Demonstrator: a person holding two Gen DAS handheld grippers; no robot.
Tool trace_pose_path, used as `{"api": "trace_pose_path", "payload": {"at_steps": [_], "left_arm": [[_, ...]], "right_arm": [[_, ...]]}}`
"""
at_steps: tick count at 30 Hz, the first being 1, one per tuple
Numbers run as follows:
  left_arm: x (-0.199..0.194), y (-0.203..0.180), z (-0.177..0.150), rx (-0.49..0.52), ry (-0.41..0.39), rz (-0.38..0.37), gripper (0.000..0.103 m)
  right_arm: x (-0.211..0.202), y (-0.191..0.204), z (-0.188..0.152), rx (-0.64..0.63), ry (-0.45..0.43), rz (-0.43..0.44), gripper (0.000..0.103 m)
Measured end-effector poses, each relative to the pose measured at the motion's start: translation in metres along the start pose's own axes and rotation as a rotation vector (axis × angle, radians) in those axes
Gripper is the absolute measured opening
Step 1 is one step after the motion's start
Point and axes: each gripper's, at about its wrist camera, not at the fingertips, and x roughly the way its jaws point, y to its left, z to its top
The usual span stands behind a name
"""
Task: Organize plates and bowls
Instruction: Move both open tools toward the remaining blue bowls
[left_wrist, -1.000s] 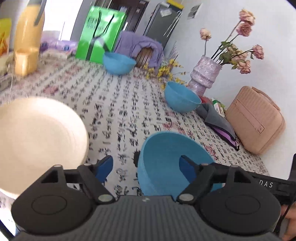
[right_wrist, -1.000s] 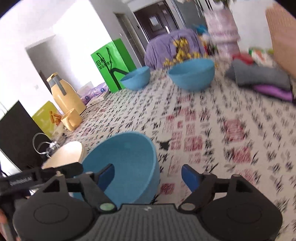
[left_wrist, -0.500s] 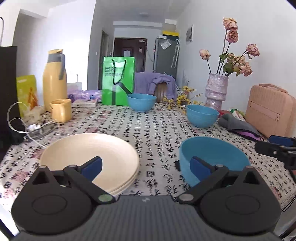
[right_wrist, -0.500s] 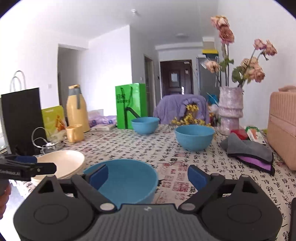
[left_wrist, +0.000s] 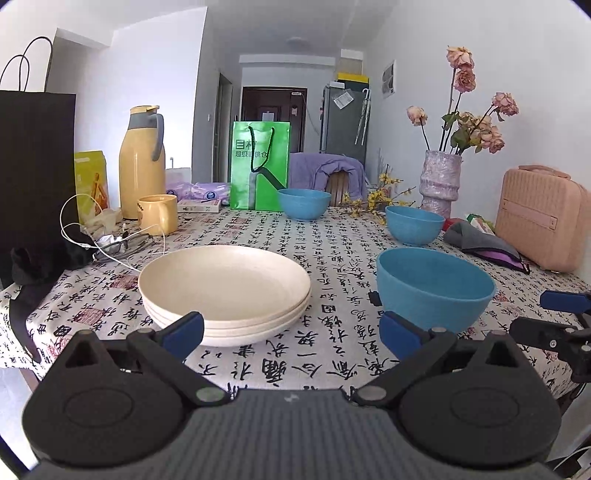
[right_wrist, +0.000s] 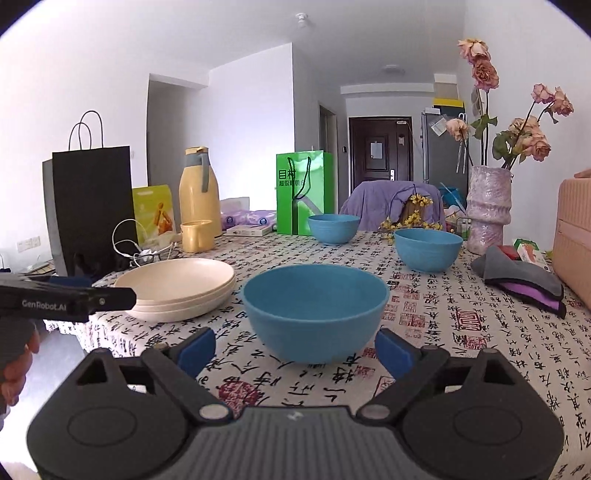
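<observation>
**Both jaws released and drawn back from the crockery**

I read the left gripper (left_wrist: 291, 326) with jaws fully spread, nothing between them; the right gripper (right_wrist: 295, 349) likewise wide and empty, pads clear of the near blue bowl (right_wrist: 316, 312). A second ago both sat close over that bowl; now both views are level and stand back from it; I judge one placement finished. The plate stack (left_wrist: 225, 290) sits beside the near bowl on the tabletop (left_wrist: 332, 354); two more blue bowls (left_wrist: 413, 223) (left_wrist: 303, 203) remain well apart, unstacked.
</observation>
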Motion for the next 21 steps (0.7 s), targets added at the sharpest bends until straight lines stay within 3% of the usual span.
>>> {"api": "trace_pose_path", "payload": {"at_steps": [11, 21], "left_arm": [[0.008, 0.005, 0.01, -0.006, -0.004, -0.018, 0.103], [0.061, 0.016, 0.055, -0.026, 0.031, -0.048, 0.103]], "right_arm": [[0.001, 0.005, 0.007, -0.05, -0.033, -0.018, 0.093], [0.039, -0.033, 0.052, 0.028, -0.054, -0.018, 0.093]]}}
